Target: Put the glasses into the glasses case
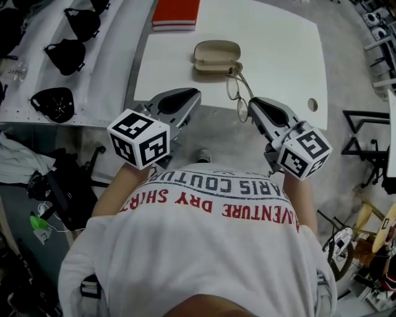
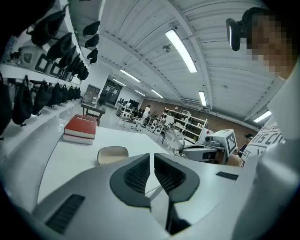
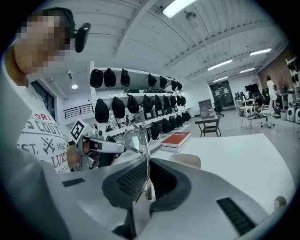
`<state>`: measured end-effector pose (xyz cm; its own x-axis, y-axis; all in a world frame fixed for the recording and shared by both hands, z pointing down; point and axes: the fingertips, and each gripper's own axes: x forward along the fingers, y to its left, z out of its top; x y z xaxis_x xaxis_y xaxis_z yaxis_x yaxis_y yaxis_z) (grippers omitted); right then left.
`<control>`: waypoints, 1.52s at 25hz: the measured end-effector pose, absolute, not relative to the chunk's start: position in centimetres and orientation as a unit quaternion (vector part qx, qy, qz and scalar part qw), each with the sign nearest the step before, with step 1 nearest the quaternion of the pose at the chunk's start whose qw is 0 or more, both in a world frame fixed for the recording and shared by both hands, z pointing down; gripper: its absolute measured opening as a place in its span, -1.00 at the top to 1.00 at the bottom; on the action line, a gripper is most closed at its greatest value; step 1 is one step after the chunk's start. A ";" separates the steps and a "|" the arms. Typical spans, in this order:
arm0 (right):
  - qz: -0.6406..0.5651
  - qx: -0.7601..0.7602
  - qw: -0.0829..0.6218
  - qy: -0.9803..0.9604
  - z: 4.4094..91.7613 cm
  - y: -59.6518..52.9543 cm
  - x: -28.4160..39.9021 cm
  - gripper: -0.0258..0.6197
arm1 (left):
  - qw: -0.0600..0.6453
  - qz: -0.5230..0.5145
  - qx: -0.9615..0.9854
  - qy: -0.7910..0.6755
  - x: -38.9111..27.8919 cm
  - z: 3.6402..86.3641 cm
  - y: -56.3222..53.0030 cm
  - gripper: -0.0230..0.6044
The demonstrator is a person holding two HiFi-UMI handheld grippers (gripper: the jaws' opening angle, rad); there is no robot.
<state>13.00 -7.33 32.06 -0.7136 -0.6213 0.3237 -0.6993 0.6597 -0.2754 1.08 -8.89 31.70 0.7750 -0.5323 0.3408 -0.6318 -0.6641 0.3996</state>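
While closing on the near edge of the table (image 1: 284, 43), held low and side by side, tips forward.

Left first: left gripper (image 2: 151, 158), pads pressed almost together on nothing. Probably kept free to lift the lid of the glasses case (image 1: 216, 54), lying ahead of its tips and slightly to their right, lid apparently down. Farther ahead of that tool, red book (image 1: 176, 12), well clear of the work. Off beyond its left flank, black bags (image 1: 65, 54) or something like them on shelves, at least three counted in the head view.

Then right: right gripper (image 3: 148, 165), pinching the glasses (image 3: 132, 140) by one temple arm. Lenses standing out ahead of the tips, presumably so as to go lens-first toward the case. Farthest rim just beside the case or touching it; cannot tell which.

Counted: two grippers, one pair of glasses, one case, one book, one round hole (image 1: 312, 104) in the tabletop, off to the right of the right tool.
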 end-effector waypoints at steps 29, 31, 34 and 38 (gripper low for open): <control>0.151 0.325 0.225 -0.906 36.9 -19.6 10.9 0.81 | 0.305 0.118 0.884 -0.333 -1.0 37.9 -18.6 0.78; 0.153 0.319 0.233 -0.906 37.5 -20.6 10.7 0.81 | 0.310 0.121 0.881 -0.335 -1.2 38.4 -19.6 0.78; 0.145 0.306 0.255 -0.906 38.4 -22.0 10.5 0.81 | 0.315 0.129 0.877 -0.340 -1.7 39.1 -20.9 0.78; 0.138 0.289 0.284 -0.904 39.7 -23.2 10.4 0.81 | 0.326 0.134 0.871 -0.343 -2.1 39.9 -22.4 0.78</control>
